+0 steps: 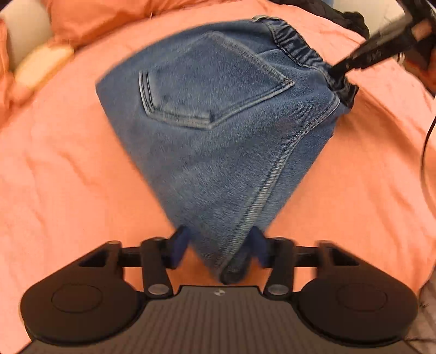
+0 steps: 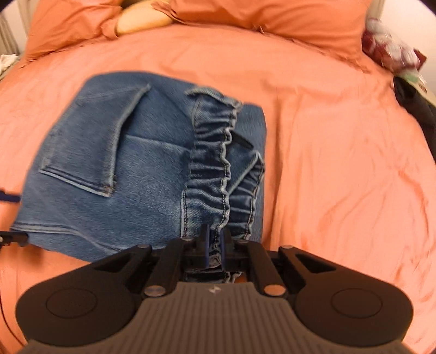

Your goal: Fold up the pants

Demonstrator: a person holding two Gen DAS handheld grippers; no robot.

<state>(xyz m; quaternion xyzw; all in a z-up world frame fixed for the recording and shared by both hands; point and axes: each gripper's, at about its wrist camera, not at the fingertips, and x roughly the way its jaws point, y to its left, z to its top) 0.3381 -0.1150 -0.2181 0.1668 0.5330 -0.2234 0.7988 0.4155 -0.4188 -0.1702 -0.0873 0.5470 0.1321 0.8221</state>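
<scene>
Bed: orange sheet (image 2: 327, 136) with pillows (image 2: 259, 13) at the back.
Pants: blue jeans (image 1: 218, 122) folded small, lying on the sheet.
Left gripper (image 1: 218, 247): fingers apart around the crotch corner, not squeezing.
Right gripper (image 2: 214, 239): pinched tight on the stretchy waistband (image 2: 212, 163).
Might go wrong: a pull on the waistband could tug the fold open.

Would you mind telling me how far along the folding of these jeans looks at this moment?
The jeans already sit as a compact folded bundle on the orange bedspread, back pocket up. In hand: the right gripper is shut on the elastic waistband, and the left gripper straddles the opposite corner, fingers apart. Left to do: probably setting the bundle flat and letting go.
</scene>
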